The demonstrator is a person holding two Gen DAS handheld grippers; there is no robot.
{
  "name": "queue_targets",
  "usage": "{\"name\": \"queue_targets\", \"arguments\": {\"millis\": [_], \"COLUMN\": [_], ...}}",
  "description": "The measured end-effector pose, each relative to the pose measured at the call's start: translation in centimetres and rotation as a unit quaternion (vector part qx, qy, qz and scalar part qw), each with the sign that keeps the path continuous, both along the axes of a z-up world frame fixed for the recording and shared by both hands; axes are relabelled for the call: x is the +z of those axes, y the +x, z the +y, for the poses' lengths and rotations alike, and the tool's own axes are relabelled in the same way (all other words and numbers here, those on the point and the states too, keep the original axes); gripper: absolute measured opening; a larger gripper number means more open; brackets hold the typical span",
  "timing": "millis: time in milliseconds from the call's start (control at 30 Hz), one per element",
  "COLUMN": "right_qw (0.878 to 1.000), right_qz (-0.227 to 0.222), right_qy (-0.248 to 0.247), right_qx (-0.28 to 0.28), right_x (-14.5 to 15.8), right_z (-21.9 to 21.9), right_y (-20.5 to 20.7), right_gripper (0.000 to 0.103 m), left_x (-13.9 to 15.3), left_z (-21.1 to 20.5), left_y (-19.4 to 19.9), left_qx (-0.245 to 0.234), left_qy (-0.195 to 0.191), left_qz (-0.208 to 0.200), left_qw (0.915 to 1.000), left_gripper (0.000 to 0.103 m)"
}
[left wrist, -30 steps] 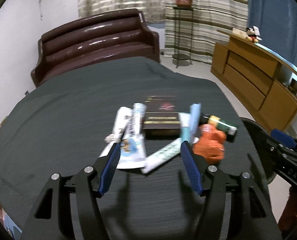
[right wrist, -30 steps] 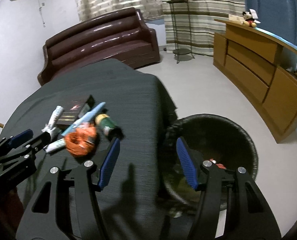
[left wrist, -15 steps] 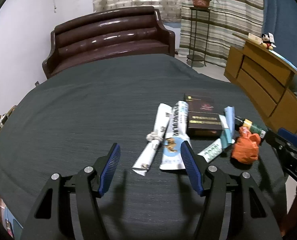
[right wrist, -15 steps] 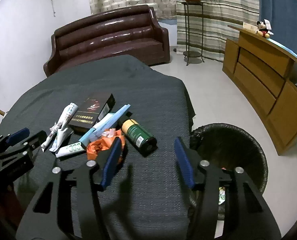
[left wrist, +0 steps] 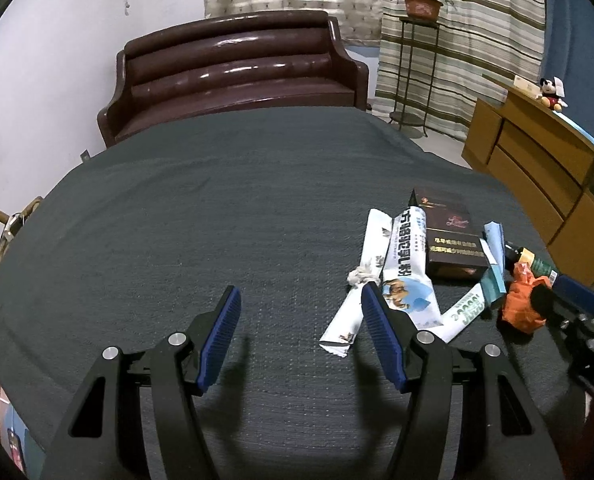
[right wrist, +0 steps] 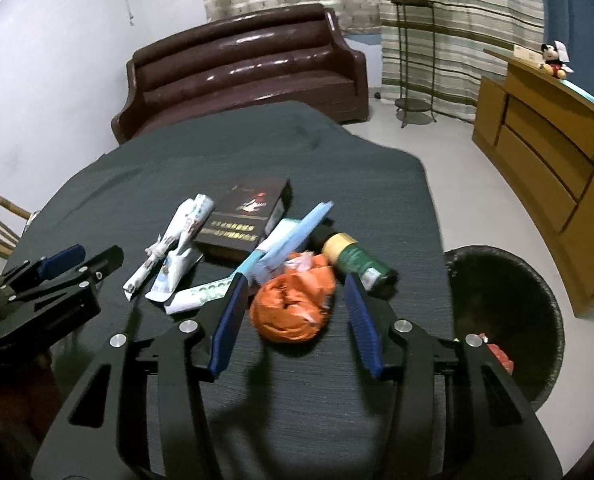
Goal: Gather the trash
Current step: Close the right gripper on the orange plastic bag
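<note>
Right wrist: crumpled orange wrapper (right wrist: 291,308)

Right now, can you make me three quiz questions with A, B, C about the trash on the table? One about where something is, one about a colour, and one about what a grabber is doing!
1. Where is the trash bin?
A. on the sofa
B. on the floor beside the table
C. on the wooden cabinet

2. What colour is the crumpled wrapper?
A. orange
B. purple
C. yellow

3. What sits between the right gripper fingers?
A. nothing
B. the dark box
C. the crumpled wrapper

Answers:
1 B, the bin stands on the pale floor by the table edge.
2 A, it is bright orange.
3 C, the fingers stand either side of it, not yet pressing.
</note>
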State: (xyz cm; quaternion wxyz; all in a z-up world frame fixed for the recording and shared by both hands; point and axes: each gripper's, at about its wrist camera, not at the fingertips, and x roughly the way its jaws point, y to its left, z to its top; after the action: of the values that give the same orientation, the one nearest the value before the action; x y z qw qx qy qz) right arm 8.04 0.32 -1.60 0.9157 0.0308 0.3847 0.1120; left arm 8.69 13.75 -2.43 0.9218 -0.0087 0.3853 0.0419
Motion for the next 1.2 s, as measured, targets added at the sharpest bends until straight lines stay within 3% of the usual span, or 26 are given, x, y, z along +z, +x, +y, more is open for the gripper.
{"name": "queue_targets", "arguments": {"millis": [300,833,967,1200], "right_qw": [1.000,1.000,1.000,0.999], "right_qz": [0.025,-0.014,-0.014,-0.013], "right_qy": [-0.015,-0.022,-0.019,-0.015], "right_qx": [-0.005,-0.010,-0.017,-0.026], "right_x": [-1.4,0.2,0.2,0.1], "right_z": [0.8,0.1,-0.7,-1.9], "right_y": [0.8,0.2,0.3,0.2], "right_gripper": [0.046,0.045,0.045,0.045], "left_x": [-0.8,-1.4,-1.8,-2.2], "left_z": [0.1,-0.3,-1.1,-1.8], "left_y": [0.7,1.7,2.2,2.1], "left_qx": [-0.017,-0.041,-0.057,-0.074], "left_qy": [-0.007,-0.010,0.001,0.014], "left_qz": [0.012,0.036,0.047,0.045], "left_qw": [0.9998,0.9985,0.9973,0.9961], "left_gripper": [0.064,0.063,0.052,0.015]}}
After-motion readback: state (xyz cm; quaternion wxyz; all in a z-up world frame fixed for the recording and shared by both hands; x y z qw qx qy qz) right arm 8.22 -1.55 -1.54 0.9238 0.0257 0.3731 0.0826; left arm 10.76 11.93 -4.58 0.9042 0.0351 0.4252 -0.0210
